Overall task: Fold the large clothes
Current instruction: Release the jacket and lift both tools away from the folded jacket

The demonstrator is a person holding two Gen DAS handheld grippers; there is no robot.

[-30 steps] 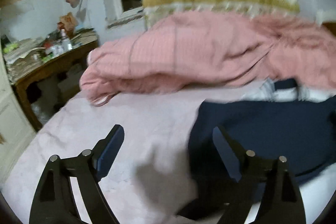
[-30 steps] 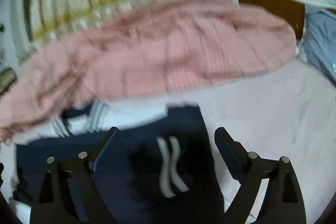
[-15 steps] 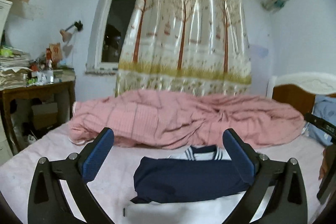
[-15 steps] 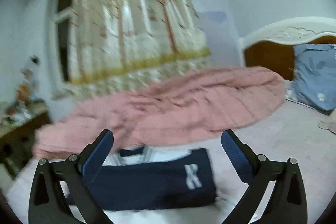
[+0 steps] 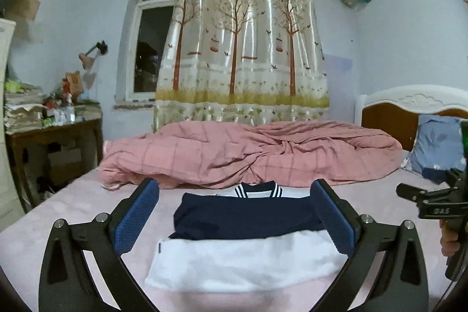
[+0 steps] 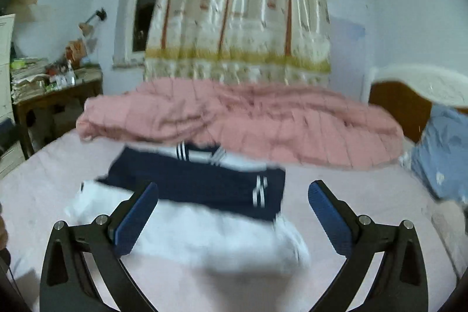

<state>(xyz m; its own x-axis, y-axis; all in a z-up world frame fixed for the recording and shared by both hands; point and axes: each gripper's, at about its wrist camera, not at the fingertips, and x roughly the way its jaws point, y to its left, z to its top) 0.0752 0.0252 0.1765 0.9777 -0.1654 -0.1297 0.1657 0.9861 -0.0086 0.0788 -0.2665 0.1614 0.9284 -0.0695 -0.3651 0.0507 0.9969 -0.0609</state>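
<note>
The left tongs (image 5: 234, 220) are seen spread wide with nothing between the blue pads, and the right tongs (image 6: 233, 215) are likewise spread wide and empty, both held above the bed (image 5: 73, 203) rather than resting on it. Ahead of and below the left tongs, framed between its two fingers, the folded garment (image 5: 245, 236) is laid flat on the pink sheet: a navy panel with a white-striped collar at its far end and a white panel nearer the tongs. From the right tongs the same garment is found ahead and somewhat to the left, with white stripes showing on a navy sleeve folded across it. It is judged that the folding of this piece is finished or nearly so, since a compact rectangle has been formed and neither pair of tongs touches it; only small tidying of the white edge might be left, and whether further clothes wait to be folded cannot be told. Beyond the garment a rumpled pink quilt (image 5: 248, 151) is heaped across the bed, well past the tongs. On the black body of the right tongs, seen at the right edge of the left view, short white lettering is printed, but it cannot be read with confidence.
</note>
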